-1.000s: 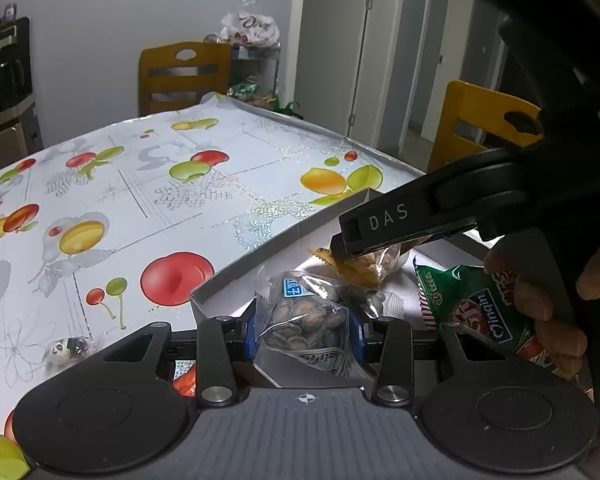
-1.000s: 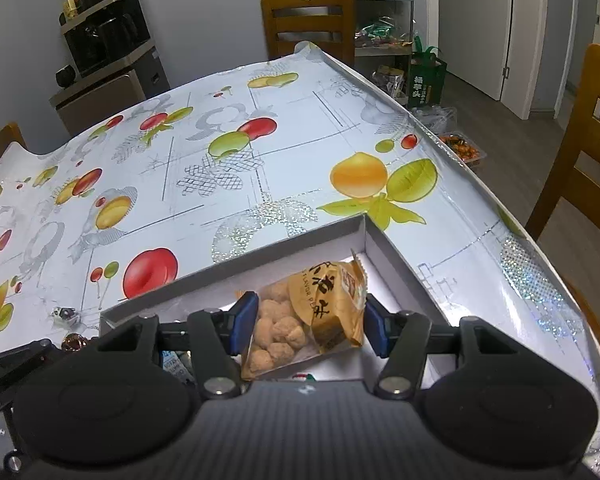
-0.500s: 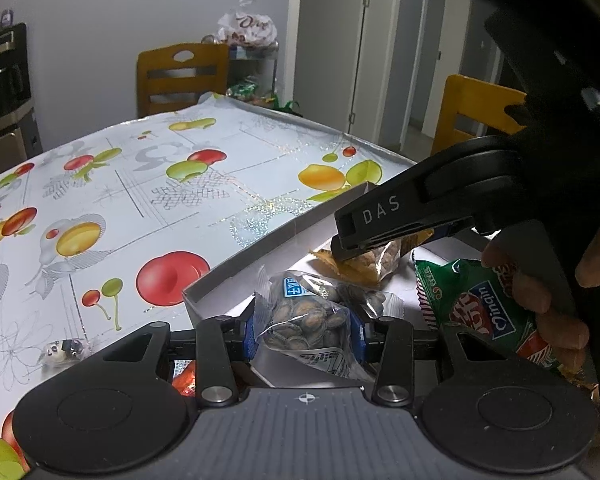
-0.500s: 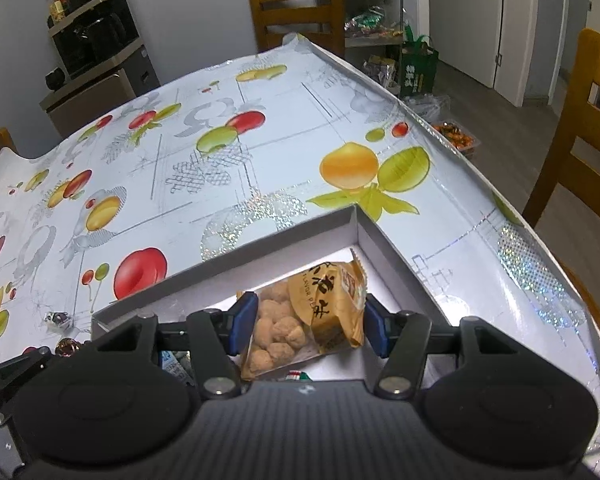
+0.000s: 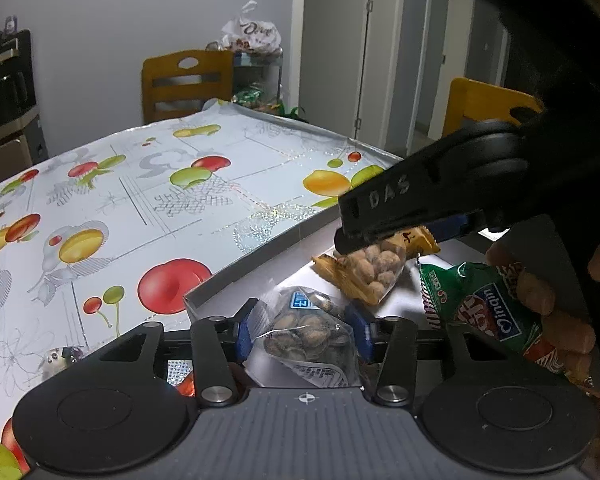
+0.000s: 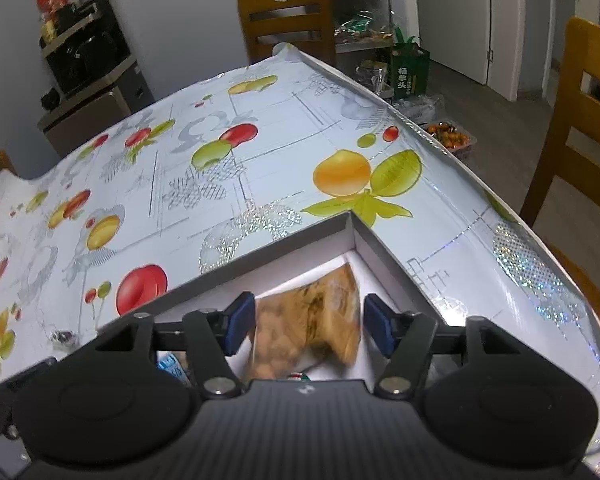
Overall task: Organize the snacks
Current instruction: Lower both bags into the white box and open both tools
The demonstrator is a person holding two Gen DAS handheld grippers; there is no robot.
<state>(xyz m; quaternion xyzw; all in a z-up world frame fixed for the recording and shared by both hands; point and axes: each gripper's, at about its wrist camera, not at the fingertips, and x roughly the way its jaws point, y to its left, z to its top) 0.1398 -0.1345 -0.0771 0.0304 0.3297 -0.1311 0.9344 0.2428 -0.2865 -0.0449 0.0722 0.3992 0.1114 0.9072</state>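
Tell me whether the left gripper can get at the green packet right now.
Probably not yet. The left gripper is shut on the seed packet, so its jaws are full. The green packet lies close by in the box, but the right hand covers part of it.

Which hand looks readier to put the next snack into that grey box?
Left. The left gripper is shut on the clear packet of brown seeds, over the shallow grey box. The right gripper is open, with the orange packet of round nuts loose between its pads, so it probably grips nothing.
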